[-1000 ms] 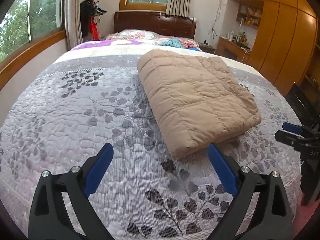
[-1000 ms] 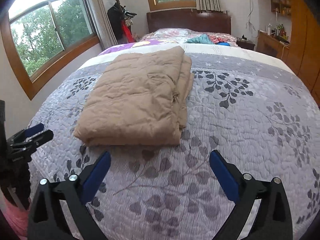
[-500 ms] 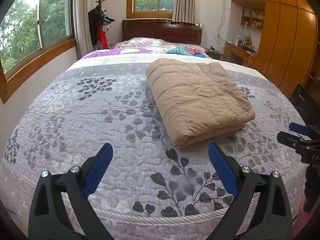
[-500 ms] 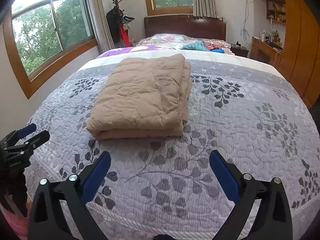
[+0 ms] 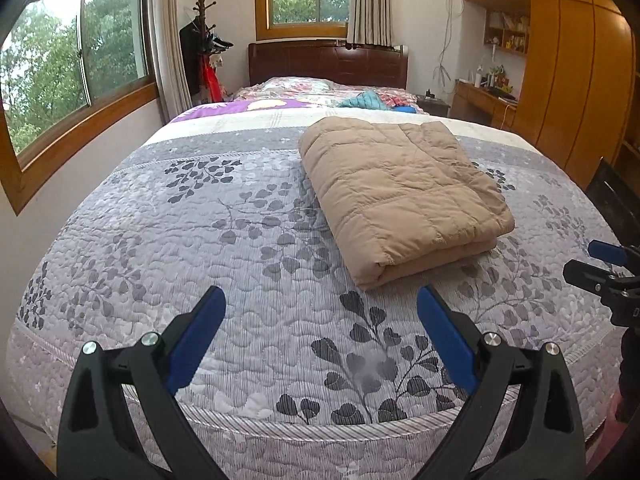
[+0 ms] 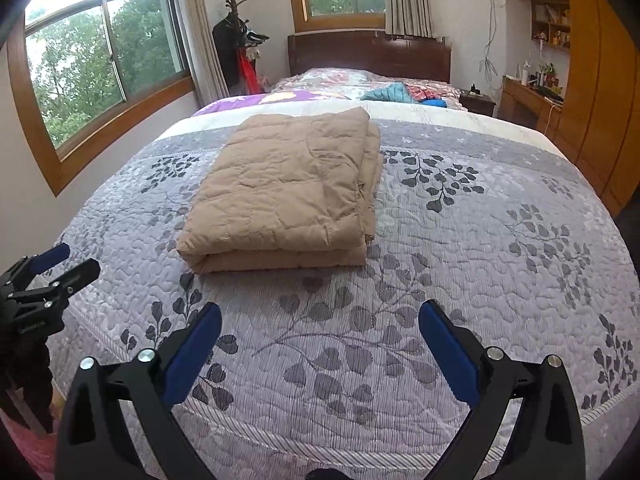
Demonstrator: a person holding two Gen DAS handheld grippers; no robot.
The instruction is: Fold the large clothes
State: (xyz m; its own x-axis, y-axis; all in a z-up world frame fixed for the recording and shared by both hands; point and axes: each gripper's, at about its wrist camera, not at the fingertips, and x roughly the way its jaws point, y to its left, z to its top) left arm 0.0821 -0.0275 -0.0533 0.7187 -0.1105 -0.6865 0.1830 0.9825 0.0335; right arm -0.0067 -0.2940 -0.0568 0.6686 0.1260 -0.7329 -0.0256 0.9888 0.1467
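A tan quilted garment lies folded into a thick rectangle on the bed; it also shows in the right wrist view. My left gripper is open and empty, held back over the bed's foot edge, well short of the garment. My right gripper is open and empty, also over the foot edge. Each gripper shows at the side of the other's view: the right one and the left one.
The bed has a grey-purple leaf-print quilt. Other clothes lie near the dark headboard. A coat stand is by the window at the left, wooden cabinets at the right.
Both grippers have drawn back from the folded garment toward the foot of the bed and risen; the garment looks smaller and the bed's foot edge has come into view. The garment has not moved.
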